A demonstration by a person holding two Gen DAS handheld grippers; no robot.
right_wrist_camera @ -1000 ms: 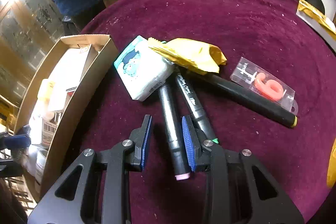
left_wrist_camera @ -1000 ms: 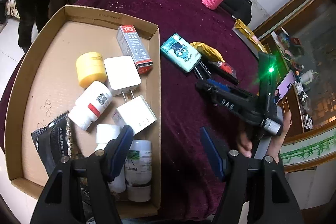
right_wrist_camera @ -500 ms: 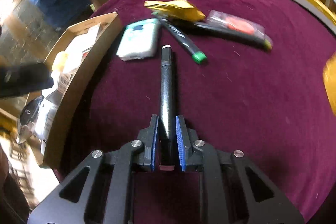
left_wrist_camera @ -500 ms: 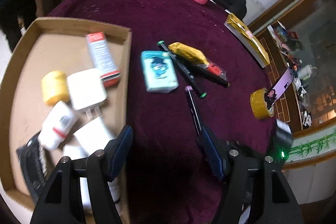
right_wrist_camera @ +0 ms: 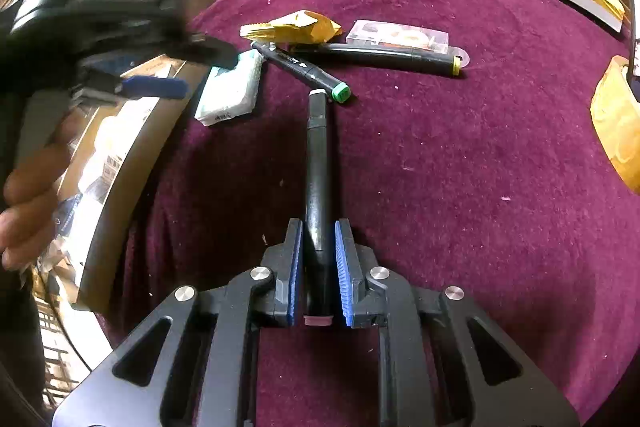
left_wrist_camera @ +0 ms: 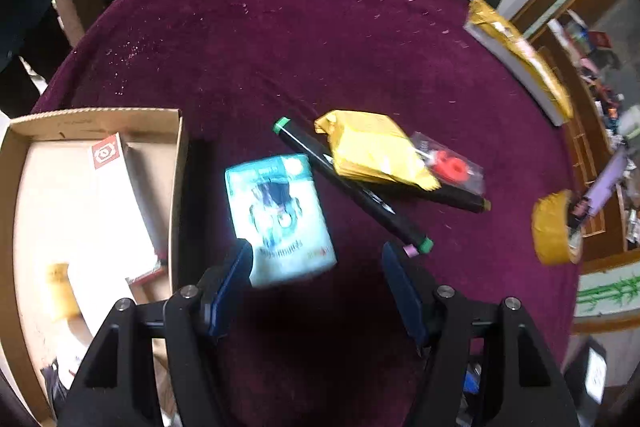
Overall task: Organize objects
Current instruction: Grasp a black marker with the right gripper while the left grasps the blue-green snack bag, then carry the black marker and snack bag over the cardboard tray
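Above the cloth, right hand-held gripper point(right_wrist_camera: 318, 267) clamps marker point(right_wrist_camera: 318, 163).

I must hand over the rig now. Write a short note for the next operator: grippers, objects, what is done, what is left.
Right gripper: shut on a black marker.
Left gripper: open, empty, above the blue tissue pack.
Done: several items lie in the cardboard box.
Left on the table: tissue pack, green-capped marker, yellow-capped marker, yellow packet, clear packet with red piece.
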